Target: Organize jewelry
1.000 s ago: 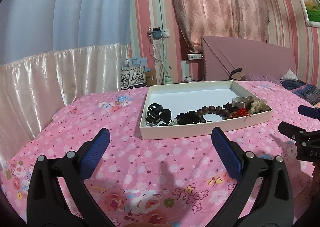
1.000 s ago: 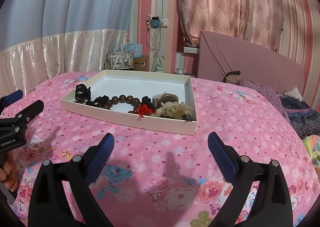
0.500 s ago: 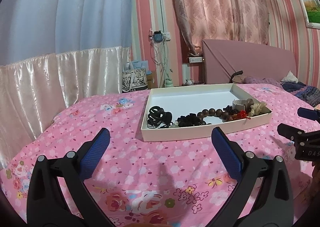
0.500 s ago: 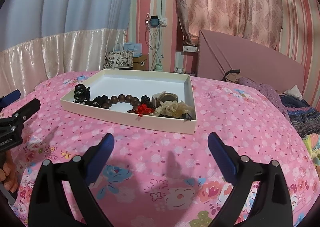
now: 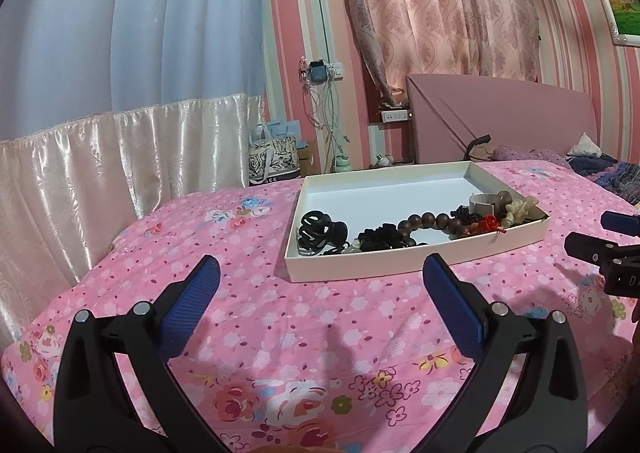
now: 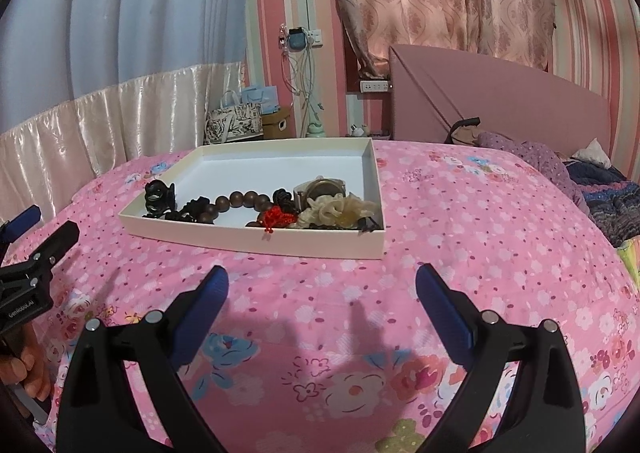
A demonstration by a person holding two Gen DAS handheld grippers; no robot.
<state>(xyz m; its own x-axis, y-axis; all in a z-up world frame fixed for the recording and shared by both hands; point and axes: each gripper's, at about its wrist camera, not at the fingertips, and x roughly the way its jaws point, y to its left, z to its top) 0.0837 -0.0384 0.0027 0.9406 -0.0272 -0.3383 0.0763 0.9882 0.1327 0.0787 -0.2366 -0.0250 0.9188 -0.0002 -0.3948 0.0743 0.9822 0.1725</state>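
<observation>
A white shallow box lies on the pink floral bedspread. Along its near side lie a black claw hair clip, a brown wooden bead bracelet, a black scrunchie, a red knotted cord, a watch and a cream scrunchie. My left gripper is open and empty, short of the box. My right gripper is open and empty, short of the box's near wall.
The bedspread slopes off at the left toward a satin curtain. A padded headboard and rumpled bedding lie at the right. Bags and cables stand behind the bed.
Both views have tilted up slightly, so the box sits a little lower in frame. Both grippers stay open and nothing in the box has moved.
</observation>
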